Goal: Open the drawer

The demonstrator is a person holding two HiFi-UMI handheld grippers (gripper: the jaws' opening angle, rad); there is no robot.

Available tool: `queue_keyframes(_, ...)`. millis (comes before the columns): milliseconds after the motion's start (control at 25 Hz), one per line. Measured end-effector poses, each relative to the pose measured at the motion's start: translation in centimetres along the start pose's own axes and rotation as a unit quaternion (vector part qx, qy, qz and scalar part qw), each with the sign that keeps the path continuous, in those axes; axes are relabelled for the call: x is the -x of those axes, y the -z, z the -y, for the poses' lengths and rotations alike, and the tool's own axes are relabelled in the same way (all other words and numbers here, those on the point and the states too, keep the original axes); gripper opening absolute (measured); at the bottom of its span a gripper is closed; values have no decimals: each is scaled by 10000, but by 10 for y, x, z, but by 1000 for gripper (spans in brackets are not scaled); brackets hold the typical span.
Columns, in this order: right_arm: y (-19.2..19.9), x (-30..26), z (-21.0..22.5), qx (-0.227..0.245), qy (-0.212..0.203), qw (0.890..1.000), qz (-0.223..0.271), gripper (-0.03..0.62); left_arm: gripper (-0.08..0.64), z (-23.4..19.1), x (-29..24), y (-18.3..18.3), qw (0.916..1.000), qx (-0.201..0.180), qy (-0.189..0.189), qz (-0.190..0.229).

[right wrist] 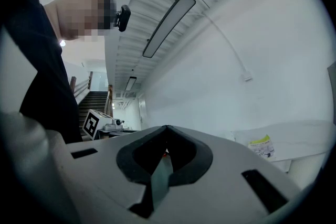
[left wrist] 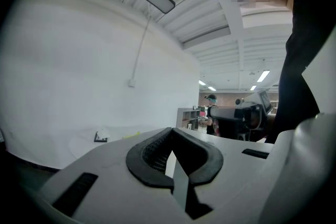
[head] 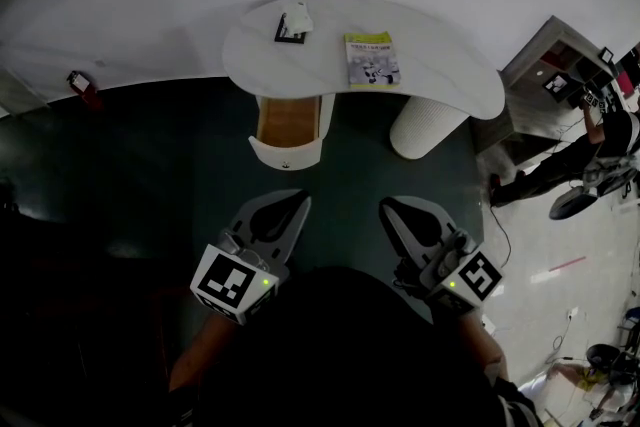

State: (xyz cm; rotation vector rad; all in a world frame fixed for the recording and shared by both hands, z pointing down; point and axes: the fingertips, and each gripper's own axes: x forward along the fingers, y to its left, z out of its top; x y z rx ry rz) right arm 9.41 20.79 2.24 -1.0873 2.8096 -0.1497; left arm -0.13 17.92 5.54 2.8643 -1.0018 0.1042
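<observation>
Well short of the table on the person's side, neither the left gripper nor the right gripper is placed for a pull. Any further draw would best be taken at the front panel and run straight back, square to the table's edge, stopping before the box leaves its runners. Both grippers are clenched, jaws together, holding and touching nothing. Beyond them the drawer juts from under the table's near edge with its wooden inside exposed, so the task looks largely done; a booklet lies on the table top farther back.
</observation>
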Motion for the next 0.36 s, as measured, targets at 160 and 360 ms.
queue_keyframes(160,0,-3,-3,2,-67,10000,-26,15,12,0,1,1,10000,-4,-1,-15)
queue_keyframes(360,3,-7,-9,-35,-97,9999,-18,15,12,-2,6,8,10000,-17,21,-84)
